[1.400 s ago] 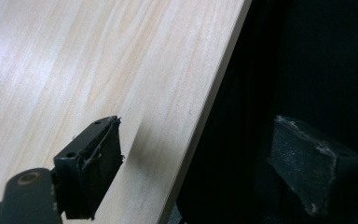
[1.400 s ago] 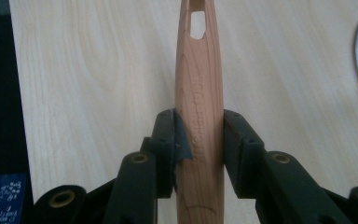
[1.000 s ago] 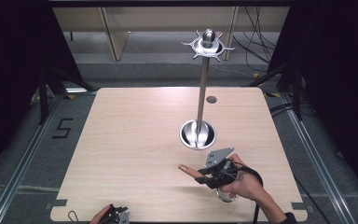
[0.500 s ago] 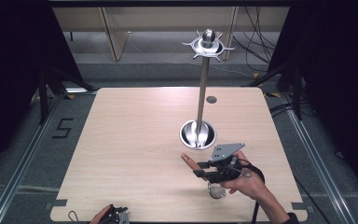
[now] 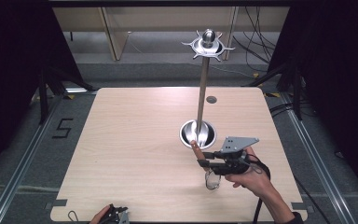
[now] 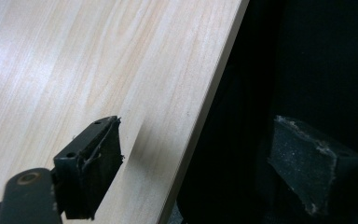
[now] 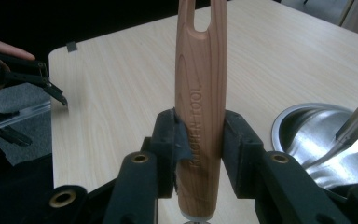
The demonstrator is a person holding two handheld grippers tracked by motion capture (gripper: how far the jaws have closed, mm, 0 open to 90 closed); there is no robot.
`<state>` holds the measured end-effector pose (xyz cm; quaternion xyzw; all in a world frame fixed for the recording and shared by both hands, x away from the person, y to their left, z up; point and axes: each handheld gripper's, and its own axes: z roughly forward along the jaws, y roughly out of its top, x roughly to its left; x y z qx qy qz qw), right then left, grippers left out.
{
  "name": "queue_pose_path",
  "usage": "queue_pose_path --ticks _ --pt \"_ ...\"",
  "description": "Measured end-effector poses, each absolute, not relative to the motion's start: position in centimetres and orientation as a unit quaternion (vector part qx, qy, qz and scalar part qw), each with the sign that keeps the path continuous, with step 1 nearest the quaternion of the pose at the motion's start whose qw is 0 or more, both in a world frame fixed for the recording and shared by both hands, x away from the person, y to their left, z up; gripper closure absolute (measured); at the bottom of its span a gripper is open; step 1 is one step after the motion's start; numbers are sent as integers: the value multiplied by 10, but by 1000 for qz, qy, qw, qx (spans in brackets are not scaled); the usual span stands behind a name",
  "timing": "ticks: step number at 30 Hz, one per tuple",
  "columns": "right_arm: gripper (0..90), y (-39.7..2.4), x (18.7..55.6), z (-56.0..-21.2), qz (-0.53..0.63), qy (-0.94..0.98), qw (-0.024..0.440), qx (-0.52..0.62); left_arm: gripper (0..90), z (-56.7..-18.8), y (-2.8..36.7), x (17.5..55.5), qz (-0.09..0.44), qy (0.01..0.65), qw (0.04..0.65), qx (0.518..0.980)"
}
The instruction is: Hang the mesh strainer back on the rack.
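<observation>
My right gripper is shut on a wooden utensil handle, lifted just above the table in front of a metal hanging stand. In the right gripper view both pads of my right gripper press the handle, which is stamped "KITCHEN TOOL" and has a slot near its far end. The utensil's metal end hangs under the hand. The handle tip reaches the rim of the stand's bowl-shaped base. My left gripper rests at the table's near edge, and its jaws stand wide open with nothing between them.
The stand's pole rises to a crown of hooks above the far side of the wooden table. A small round grommet sits in the tabletop behind the pole. Black curtains and cables flank the table.
The right gripper has risen and swung toward the stand with the handle in its grip; the handle tip now reaches the base's rim. The left gripper has stayed put.
</observation>
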<state>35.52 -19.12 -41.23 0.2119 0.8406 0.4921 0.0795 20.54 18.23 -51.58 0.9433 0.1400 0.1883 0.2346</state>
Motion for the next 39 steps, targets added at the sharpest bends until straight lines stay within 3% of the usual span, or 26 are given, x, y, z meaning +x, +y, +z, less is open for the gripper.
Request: queue_pose_path --ticks 3,4,5,6,22,39 --pt "690 -193 354 -408 497 835 72 223 162 -516 182 206 175 140 235 946" --pt "690 -193 356 -408 506 831 94 212 162 -514 183 207 163 135 226 951" --pt "690 -194 356 -406 504 831 88 217 162 -516 182 205 188 141 234 943" --pt "690 -194 356 -405 506 828 90 222 162 -514 183 207 167 136 226 950" --pt "690 -208 366 -388 521 809 110 250 162 -514 184 208 164 138 224 951" --pt "691 -222 382 -341 562 762 189 261 162 -514 184 208 163 137 225 951"
